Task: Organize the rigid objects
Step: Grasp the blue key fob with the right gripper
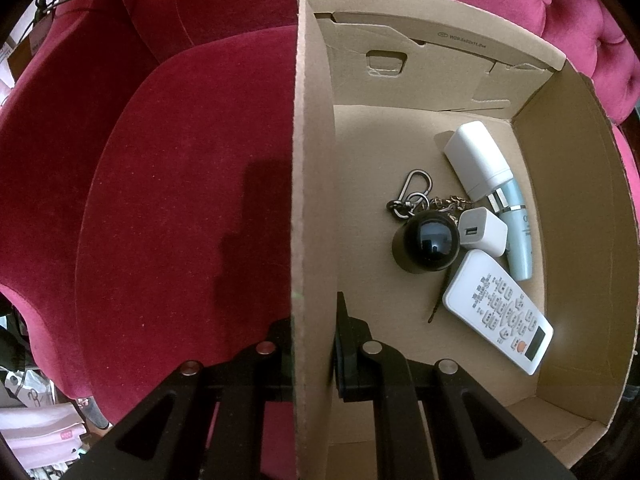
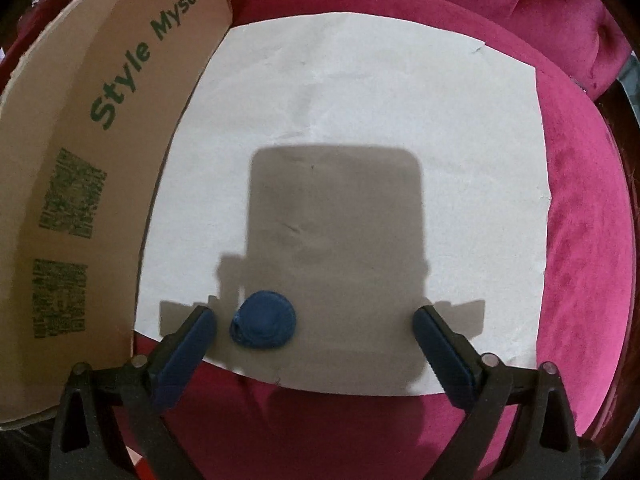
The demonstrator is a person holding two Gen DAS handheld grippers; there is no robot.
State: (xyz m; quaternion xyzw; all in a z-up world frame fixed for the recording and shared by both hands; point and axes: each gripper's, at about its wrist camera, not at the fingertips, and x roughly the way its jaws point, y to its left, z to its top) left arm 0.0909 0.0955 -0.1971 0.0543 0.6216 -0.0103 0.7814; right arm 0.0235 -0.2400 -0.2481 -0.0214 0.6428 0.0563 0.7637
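The right gripper (image 2: 314, 322) has its jaws spread wide, one pad on each side of empty paper, with nothing between them that they press on. The blue cap (image 2: 264, 325) lies on the white paper sheet (image 2: 360, 100) near its front edge, just beside the left-hand blue pad (image 2: 188, 344) and well apart from the other. The left gripper (image 1: 314, 356) is clamped shut on the side wall of the cardboard box (image 1: 312, 160), steadying it on the red sofa cushion (image 1: 168, 200). Inside the box, toward its right wall, lie a remote (image 1: 498, 312), a black ball (image 1: 426, 242), a white charger (image 1: 482, 232), a keyring (image 1: 416, 192) and a tube (image 1: 516, 232).

To pick the cap up well, the right gripper should shift sideways until the cap sits midway between the pads, then close gently; as it stands, closing would likely push the cap along the paper.
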